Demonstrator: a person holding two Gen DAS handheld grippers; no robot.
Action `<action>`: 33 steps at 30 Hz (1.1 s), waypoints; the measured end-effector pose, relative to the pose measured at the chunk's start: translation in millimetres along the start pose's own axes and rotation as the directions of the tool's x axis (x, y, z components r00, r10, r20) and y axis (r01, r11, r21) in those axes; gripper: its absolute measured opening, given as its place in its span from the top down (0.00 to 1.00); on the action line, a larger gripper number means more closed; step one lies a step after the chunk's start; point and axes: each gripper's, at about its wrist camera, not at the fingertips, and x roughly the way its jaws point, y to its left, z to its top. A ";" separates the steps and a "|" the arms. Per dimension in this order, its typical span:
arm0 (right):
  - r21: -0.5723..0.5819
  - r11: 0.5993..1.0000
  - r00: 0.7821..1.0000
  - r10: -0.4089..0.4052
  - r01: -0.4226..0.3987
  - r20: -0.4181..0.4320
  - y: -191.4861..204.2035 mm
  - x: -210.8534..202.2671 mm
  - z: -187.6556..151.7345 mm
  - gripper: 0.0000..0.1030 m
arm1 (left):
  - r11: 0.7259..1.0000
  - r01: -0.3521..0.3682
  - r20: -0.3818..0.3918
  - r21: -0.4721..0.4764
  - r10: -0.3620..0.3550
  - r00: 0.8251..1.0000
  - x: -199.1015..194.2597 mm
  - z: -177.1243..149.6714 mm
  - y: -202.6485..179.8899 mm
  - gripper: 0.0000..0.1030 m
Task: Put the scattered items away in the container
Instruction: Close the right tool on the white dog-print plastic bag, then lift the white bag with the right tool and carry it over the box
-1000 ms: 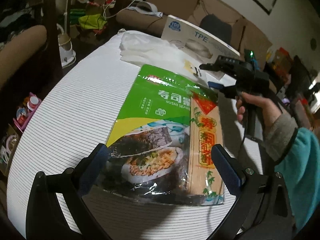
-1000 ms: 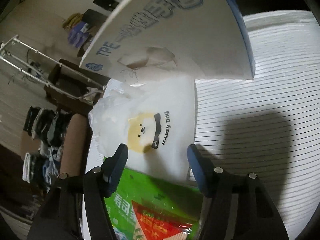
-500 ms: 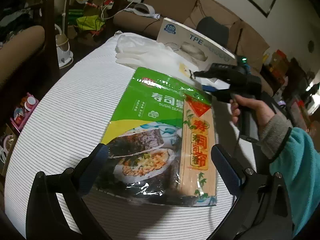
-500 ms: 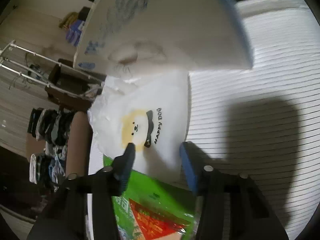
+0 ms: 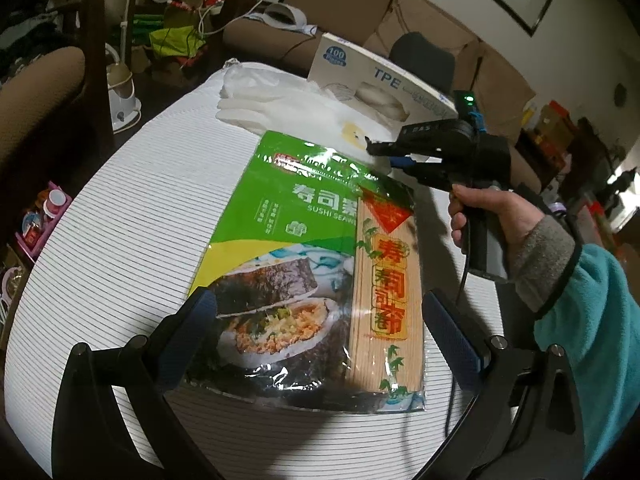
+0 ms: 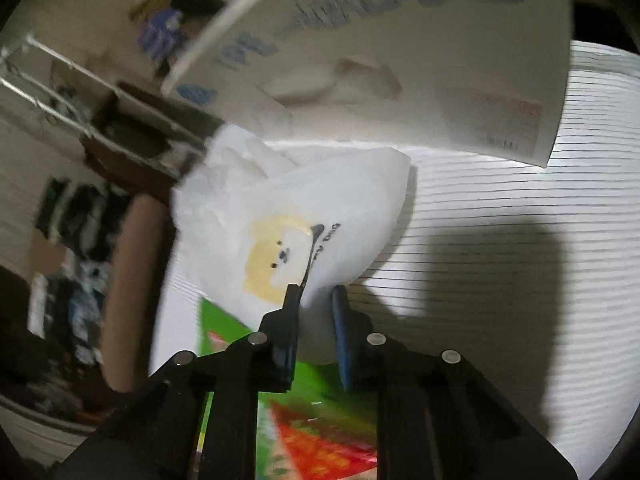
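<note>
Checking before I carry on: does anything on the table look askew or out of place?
The white bag with the dog print is bunched and lifted at one corner, pinched in the right gripper. The glove box stands tipped up on edge. The seaweed pack lies flat, slightly skewed.

White tablecloth [image 5: 120, 208] ruled with thin dark stripes. Green and yellow seaweed packet [image 5: 304, 264] with white lettering, dark nori photo, tan bamboo mat under red-orange characters. White bag [image 6: 304, 216] printed with a yellow dog and black text. White box [image 5: 384, 80], blue lettering.
</note>
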 end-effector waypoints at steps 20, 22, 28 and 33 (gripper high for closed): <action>-0.357 0.916 0.982 -0.182 0.184 0.040 106.2 -45.2 -34.4 0.38 | 0.988 0.061 0.065 -0.142 -0.052 0.997 -30.3 5.5 38.3 0.00; -0.466 0.855 0.972 -0.228 0.227 0.054 126.7 -23.2 -29.6 0.24 | 0.989 0.054 0.063 -0.135 -0.046 0.997 -31.1 4.8 38.9 0.00; -0.776 0.497 0.871 -0.473 0.389 0.134 173.5 77.0 -21.1 0.17 | 0.989 0.070 0.047 -0.129 -0.065 0.997 -28.6 4.5 38.5 0.00; -0.802 0.436 0.805 -0.586 0.408 0.091 154.1 134.5 4.2 0.15 | 0.991 0.079 0.057 -0.112 -0.073 0.996 -31.6 7.2 35.9 0.00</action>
